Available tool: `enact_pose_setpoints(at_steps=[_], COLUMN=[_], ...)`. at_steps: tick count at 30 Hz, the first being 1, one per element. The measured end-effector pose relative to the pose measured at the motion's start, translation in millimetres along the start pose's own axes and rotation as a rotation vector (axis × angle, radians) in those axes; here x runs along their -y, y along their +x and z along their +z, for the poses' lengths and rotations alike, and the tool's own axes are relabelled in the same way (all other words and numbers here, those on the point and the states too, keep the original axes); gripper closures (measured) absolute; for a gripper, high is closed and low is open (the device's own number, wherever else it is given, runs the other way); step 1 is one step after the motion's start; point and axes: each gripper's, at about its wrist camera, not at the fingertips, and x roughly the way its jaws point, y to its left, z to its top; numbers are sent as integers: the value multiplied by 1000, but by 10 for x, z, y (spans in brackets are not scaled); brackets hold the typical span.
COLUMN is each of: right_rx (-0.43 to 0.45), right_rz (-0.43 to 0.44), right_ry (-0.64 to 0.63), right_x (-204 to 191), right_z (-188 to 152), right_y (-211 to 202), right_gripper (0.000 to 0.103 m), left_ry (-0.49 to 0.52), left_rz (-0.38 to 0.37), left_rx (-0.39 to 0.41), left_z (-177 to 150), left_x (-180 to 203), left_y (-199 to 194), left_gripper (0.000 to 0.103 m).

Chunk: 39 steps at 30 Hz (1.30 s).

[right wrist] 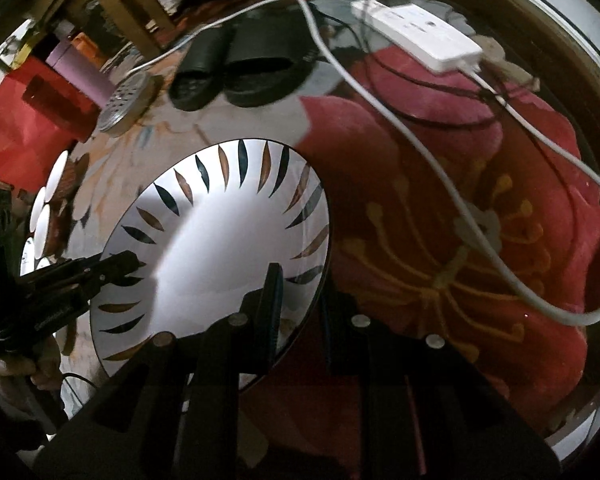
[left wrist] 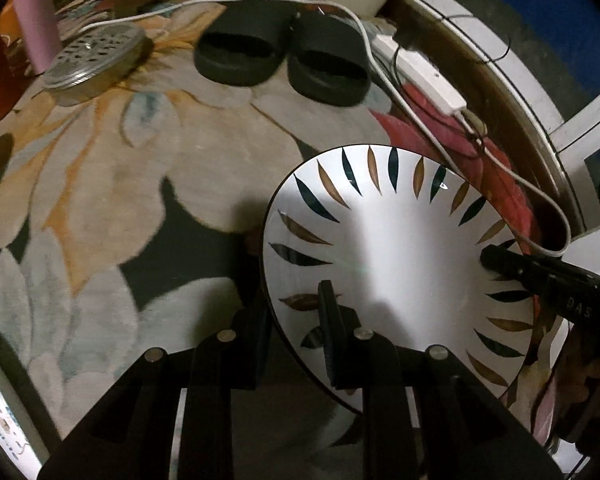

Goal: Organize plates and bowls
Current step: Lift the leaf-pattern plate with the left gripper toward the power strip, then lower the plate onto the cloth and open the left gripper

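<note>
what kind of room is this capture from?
Likely a lived-in home room, with the work done over a glass tabletop: a floral rug shows beneath, black slippers sit on it, and a white power strip lies nearby. Both grippers grip a leaf-patterned plate.

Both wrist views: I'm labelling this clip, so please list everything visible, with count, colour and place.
plate: one, white with dark and brown leaf marks round the rim, held above the rug by both tools
rug: one, floral, beige and red, underneath
slippers: two, black, side by side at the far end of the rug
power strip: one, white, far right
cable: one, white, trailing across the rug
perforated metal lid: one, silver, far left
bottle: one, pink, behind the lid
left tool: black, pinching the plate's near rim
right tool: black, pinching the opposite rim
</note>
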Motion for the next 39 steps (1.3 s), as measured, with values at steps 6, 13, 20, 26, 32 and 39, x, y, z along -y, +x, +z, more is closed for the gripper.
enact_pose_setpoints(at_steps=[6, 13, 20, 26, 32, 39], right_rx=[-35, -76, 14, 40, 14, -16], right_rz=[8, 0, -56, -8, 130, 241], right_ry=[45, 77, 67, 28, -34, -135], right_x=[193, 247, 101, -294, -931, -1667], right_z=[-130, -225, -97, -15, -18, -152], right_y=[178, 199, -27, -98, -32, -44], right_gripper=[85, 82, 7, 5, 5, 4], left_ry=[10, 41, -8, -120, -177, -231], left_rz=[39, 70, 49, 47, 110, 215], left_rx=[-55, -71, -40, -38, -30, -17], left_z=[-37, -91, -94, -148, -357, -654], left_x=[85, 141, -40, -420, -939, -1465], left_y=[195, 155, -127, -509, -1024, -1530], left_gripper=[82, 67, 7, 4, 4, 0])
